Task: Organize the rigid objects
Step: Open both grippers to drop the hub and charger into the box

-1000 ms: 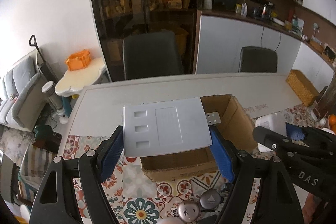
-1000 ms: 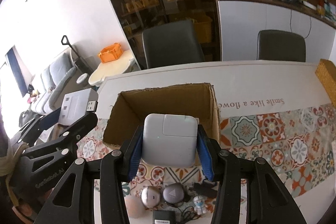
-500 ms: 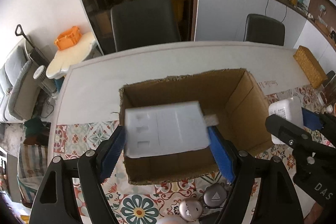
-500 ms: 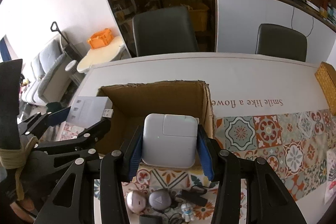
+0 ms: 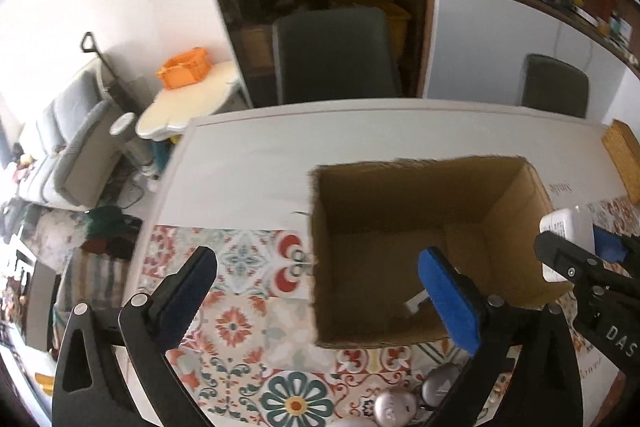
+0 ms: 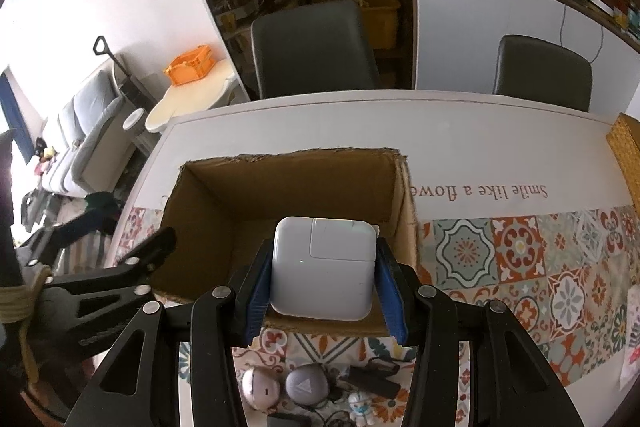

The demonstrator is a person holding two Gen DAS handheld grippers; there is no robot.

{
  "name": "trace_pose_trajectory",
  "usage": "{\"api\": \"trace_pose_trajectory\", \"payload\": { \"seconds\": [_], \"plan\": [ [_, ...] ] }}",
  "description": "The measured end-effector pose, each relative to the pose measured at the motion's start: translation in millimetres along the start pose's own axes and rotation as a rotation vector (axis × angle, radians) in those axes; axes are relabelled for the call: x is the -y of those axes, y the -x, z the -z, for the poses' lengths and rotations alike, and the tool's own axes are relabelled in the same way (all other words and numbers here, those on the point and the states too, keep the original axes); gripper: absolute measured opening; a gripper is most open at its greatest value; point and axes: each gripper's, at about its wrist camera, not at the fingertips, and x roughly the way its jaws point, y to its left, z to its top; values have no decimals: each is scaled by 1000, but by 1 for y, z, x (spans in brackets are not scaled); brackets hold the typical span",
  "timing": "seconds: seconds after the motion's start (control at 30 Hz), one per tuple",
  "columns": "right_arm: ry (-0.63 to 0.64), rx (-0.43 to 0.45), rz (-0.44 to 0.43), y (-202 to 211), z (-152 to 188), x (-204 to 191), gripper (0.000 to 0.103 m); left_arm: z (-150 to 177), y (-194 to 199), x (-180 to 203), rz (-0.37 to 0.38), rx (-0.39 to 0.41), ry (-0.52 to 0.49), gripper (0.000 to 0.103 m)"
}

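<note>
While left gripper (image 5: 320,299) jaws spread empty, right gripper (image 6: 325,283) jaws pinch white charger (image 6: 324,269), flat face up.

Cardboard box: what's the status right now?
Left gripper open, empty. Right gripper shut on white charger, over cardboard box. Nothing blocking.

The left gripper (image 5: 320,291) hangs over the near left corner of the cardboard box (image 5: 400,227), its jaws spread wide with nothing between them. At the right edge, the right gripper (image 5: 576,251) clasps a white charger (image 5: 566,227) beside the box.
</note>
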Motion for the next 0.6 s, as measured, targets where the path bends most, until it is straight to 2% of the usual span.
{"api": "trace_pose_trajectory", "payload": {
  "seconds": [0.07, 0.2, 0.23, 0.27, 0.3, 0.6],
  "plan": [
    [4, -8, -3, -4, -1, -3, 48, 1, 2, -6, -33, 7, 9, 103],
    [18, -25, -8, -12, -3, -11, 49, 4, 4, -17, -34, 5, 30, 103],
    [18, -25, -10, -13, -4, -13, 52, 5, 5, -19, -33, 4, 38, 103],
    [17, -18, -4, -13, -4, -14, 66, 6, 6, -21, -29, 4, 47, 103],
    [17, -8, 4, -12, -4, -15, 74, 7, 7, -23, -28, 4, 56, 103],
    [-30, 23, 37, 6, 8, -10, 75, 22, 23, -26, 4, 10, 65, 103]
  ]
}}
